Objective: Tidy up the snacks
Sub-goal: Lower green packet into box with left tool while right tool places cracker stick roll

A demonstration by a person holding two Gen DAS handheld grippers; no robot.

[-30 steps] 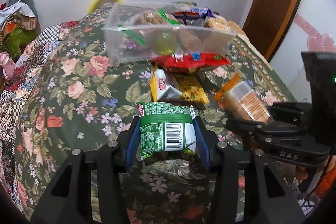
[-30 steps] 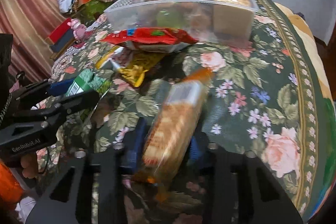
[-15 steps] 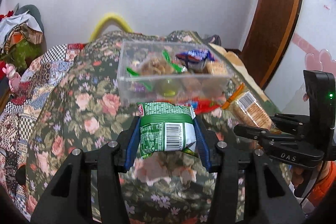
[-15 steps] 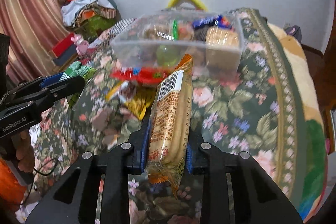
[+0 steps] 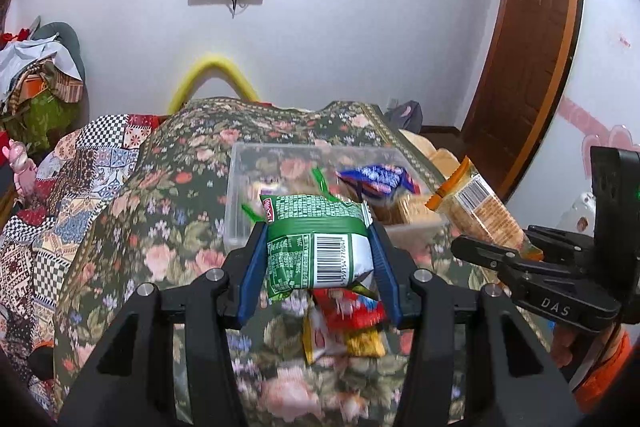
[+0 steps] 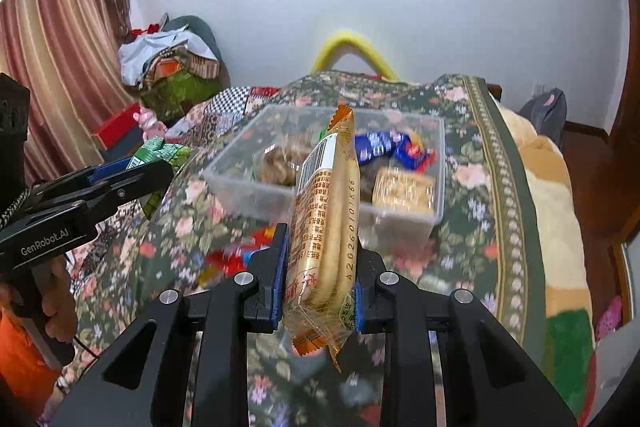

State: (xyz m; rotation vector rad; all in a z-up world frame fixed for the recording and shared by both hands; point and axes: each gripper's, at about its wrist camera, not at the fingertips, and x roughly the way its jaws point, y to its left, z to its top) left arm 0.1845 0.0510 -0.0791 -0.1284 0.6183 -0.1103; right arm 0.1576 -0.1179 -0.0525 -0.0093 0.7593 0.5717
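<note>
green snack packet (image 5: pixel 316 247), orange cracker pack (image 6: pixel 324 247), dark green floral bedspread (image 5: pixel 160 211)

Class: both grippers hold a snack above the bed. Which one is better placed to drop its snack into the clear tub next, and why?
Probably the right gripper: its cracker pack points at the clear tub opening; the left gripper with the green packet sits lower, nearer.
</note>
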